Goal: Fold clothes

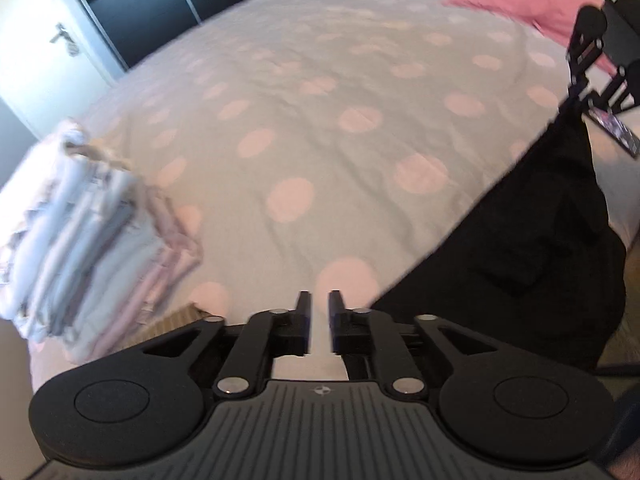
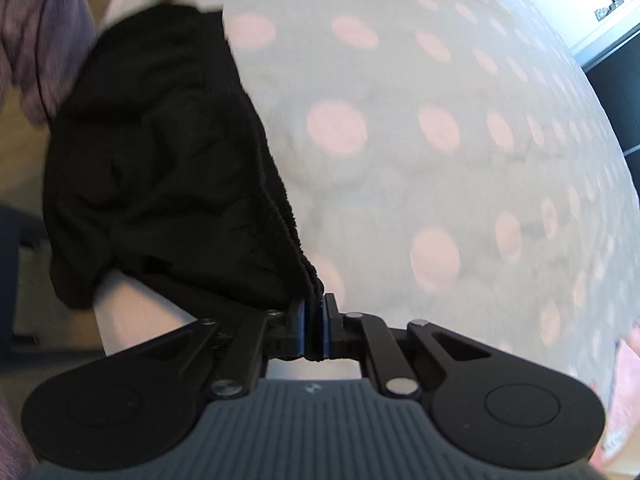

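Right gripper [image 2: 315, 305] clenched on black garment's [image 2: 160, 168] gathered edge, lower centre; left gripper [image 1: 319, 305] released, empty; thin pinch risked slipping, dropping cloth off bed [image 2: 440, 80]

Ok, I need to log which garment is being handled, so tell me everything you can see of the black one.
The black garment is a soft, matte dark fabric with a gathered, ribbed edge that looks like an elastic waistband. The right gripper is shut on the end of that edge, and the cloth hangs bunched and creased from it at the edge of the polka-dot duvet. In the left wrist view it drapes down from that gripper in a dark sheet with a pocket-like patch. The left gripper is not touching it.
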